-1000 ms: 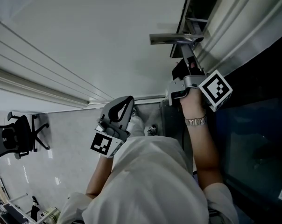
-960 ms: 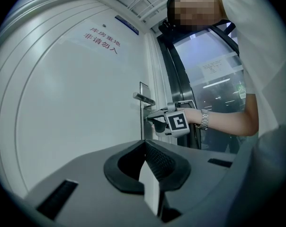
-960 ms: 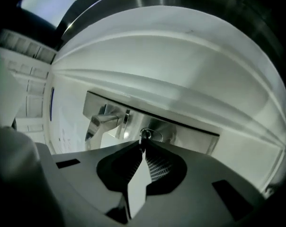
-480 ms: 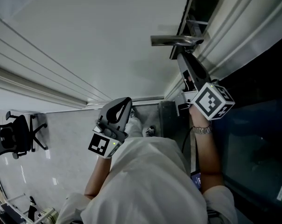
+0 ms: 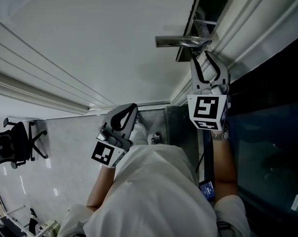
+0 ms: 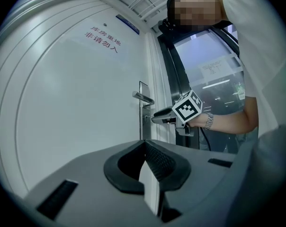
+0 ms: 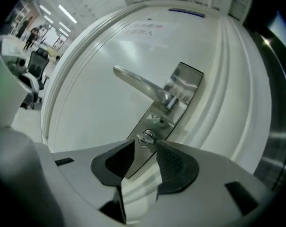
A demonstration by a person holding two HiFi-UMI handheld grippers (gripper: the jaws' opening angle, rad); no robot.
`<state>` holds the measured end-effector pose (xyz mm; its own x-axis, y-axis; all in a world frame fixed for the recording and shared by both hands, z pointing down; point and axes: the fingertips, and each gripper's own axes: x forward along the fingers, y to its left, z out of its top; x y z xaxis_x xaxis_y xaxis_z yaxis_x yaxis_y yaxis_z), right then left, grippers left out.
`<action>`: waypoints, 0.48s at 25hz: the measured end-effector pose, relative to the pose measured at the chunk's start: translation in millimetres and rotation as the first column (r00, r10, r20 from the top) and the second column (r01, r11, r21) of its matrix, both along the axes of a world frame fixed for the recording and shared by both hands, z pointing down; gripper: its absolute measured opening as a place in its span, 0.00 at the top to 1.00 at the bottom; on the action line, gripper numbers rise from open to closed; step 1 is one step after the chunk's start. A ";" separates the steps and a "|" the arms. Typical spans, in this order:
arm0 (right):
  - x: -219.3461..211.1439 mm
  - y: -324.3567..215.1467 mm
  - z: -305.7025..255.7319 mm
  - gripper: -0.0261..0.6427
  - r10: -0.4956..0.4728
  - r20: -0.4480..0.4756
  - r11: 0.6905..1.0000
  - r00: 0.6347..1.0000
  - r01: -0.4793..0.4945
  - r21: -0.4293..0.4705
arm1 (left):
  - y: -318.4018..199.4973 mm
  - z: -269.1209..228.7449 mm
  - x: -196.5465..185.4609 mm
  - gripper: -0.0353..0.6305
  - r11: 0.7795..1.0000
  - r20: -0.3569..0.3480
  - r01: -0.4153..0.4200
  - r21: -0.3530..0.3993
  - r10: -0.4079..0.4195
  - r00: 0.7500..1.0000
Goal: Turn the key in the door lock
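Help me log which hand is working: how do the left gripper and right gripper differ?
Place: the right gripper is at the lock, key at its jaw tips; the left gripper hangs back from the door. Jaws: the right gripper's stand apart, having just been opening, not pinching the key; the left gripper's are together on nothing. Both face the door.

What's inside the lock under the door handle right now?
A key sits in the lock, below the handle. Only its head shows; its blade is covered inside.
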<state>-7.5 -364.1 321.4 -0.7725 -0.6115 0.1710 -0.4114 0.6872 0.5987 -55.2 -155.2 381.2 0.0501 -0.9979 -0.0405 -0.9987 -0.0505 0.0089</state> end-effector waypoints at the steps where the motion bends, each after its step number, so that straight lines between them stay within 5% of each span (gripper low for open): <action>1: -1.5 -0.1 -0.6 0.78 0.006 -0.047 0.999 0.999 -0.003 0.055 | 0.0 0.7 -0.4 0.94 1.000 -0.005 0.007 -0.005 -0.007 1.000; 6: -15.6 1.7 1.1 0.78 0.034 -0.205 0.969 0.978 0.018 0.246 | 1.7 -1.7 -4.0 0.94 1.000 -0.016 0.020 -0.003 -0.020 1.000; 12: -23.3 -2.7 -0.6 0.80 0.045 -0.184 0.968 0.982 0.003 0.252 | -1.4 -5.8 -3.1 0.94 1.000 -0.004 0.023 0.006 -0.023 1.000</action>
